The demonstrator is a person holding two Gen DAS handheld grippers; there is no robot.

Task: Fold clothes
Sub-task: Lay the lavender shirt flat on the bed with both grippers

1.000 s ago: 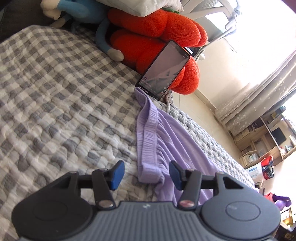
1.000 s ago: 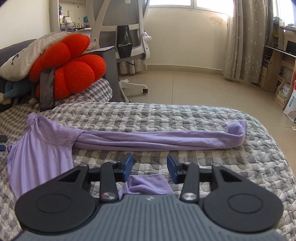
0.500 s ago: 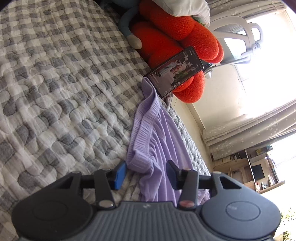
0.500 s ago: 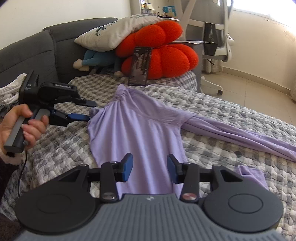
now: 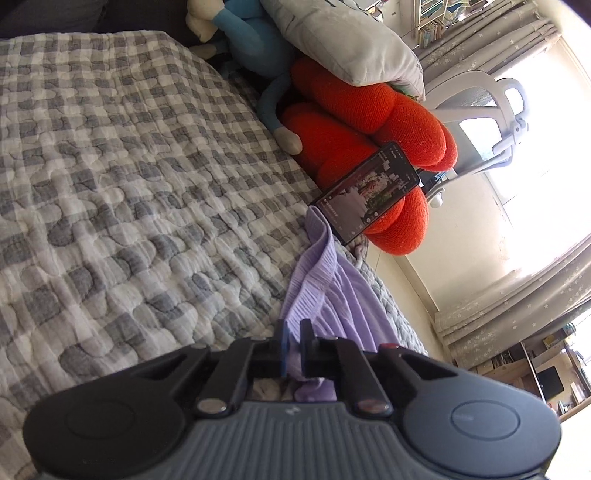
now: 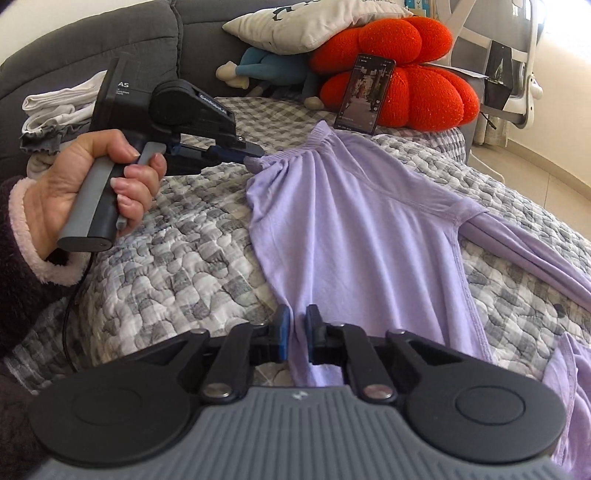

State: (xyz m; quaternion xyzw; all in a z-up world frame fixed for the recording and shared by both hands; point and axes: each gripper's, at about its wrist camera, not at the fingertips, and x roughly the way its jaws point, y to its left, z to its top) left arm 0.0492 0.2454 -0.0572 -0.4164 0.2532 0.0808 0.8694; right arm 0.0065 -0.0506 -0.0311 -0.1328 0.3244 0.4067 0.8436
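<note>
- Lilac top (image 6: 354, 236) lies spread on checked quilt (image 6: 177, 266); no fold made.
- Left gripper (image 6: 255, 157) pinches its shoulder; right gripper (image 6: 295, 334) clamps the side edge.
- All folding remains.

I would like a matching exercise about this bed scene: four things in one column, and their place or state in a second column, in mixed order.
Things:
1. lilac garment
2. phone
3. white pillow
4. left gripper

Places or states:
A. on top of the red cushion
B. leaning upright against the red cushion
C. spread flat on the checked quilt
D. shut on the gathered edge of the lilac garment

Right pairs: 1-C, 2-B, 3-A, 4-D
</note>
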